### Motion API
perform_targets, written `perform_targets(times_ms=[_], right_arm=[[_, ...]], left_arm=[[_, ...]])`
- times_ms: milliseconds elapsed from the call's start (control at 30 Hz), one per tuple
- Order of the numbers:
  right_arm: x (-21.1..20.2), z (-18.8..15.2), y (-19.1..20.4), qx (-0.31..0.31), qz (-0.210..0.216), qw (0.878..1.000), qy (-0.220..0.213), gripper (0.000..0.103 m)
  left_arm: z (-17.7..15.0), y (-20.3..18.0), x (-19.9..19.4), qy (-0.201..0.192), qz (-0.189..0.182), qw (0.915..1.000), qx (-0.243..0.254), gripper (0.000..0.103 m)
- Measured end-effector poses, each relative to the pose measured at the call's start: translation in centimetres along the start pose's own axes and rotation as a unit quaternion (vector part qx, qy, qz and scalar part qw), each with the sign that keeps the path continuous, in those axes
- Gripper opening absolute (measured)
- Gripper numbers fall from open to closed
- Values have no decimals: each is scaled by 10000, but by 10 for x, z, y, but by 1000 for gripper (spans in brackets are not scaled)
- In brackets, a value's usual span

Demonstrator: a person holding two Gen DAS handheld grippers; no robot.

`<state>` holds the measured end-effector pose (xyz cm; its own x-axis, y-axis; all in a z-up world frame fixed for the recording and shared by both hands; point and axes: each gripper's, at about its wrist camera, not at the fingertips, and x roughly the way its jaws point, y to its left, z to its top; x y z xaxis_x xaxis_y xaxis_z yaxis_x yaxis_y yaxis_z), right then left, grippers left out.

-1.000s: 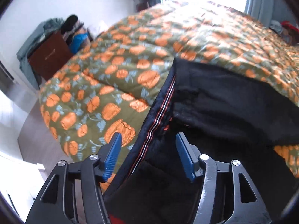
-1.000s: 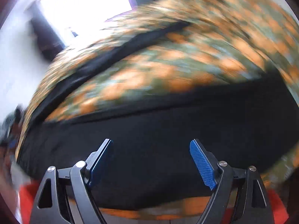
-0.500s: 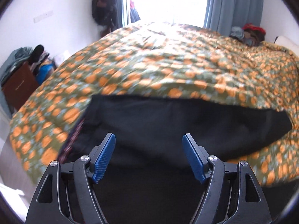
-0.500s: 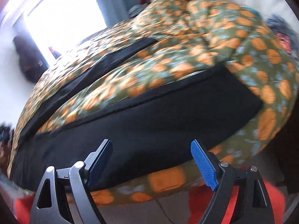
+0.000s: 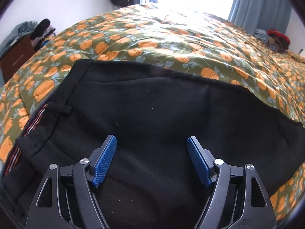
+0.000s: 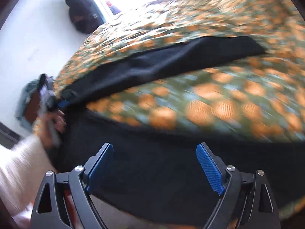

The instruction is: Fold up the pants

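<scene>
Both tongs, left (image 5: 151,159) and right (image 6: 154,167), stand wide apart and empty above the black pants (image 5: 152,114), which we see spread across the pumpkin-print bed (image 5: 171,38). We judge a one-layer pinch would drag the legs (image 6: 162,61) askew.

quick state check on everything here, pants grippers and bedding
pants: black, spread on the bed, waistband end at left, held by neither gripper
left gripper: open, over the pants
right gripper: open, over the pants, view blurred
quilt: spread over the bed, under the pants
</scene>
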<state>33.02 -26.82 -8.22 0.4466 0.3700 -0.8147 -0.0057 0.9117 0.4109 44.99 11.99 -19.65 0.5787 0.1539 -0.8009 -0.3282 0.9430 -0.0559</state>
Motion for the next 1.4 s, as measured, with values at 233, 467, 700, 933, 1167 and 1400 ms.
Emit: perform_targets(times_ms=[233, 467, 700, 933, 1167, 1400], right_arm=[[127, 109, 63, 161, 1715, 9850, -36, 89], [182, 171, -46, 205, 592, 9980, 62, 88], [71, 190, -284, 2023, -1790, 9606, -652, 85], [10, 164, -363, 3513, 863, 9115, -1955, 85], [51, 182, -361, 3400, 631, 9240, -1635, 79], [68, 205, -389, 3636, -255, 9164, -1651, 21]], left_arm=[[-9, -13, 2, -183, 240, 9988, 387, 89], [-11, -12, 3, -238, 133, 9988, 406, 95], [-11, -16, 8, -206, 159, 9984, 502, 99], [-12, -18, 8, -218, 204, 9982, 529, 99], [-12, -20, 9, -215, 249, 9979, 563, 100], [-12, -20, 10, -211, 261, 9978, 571, 101]])
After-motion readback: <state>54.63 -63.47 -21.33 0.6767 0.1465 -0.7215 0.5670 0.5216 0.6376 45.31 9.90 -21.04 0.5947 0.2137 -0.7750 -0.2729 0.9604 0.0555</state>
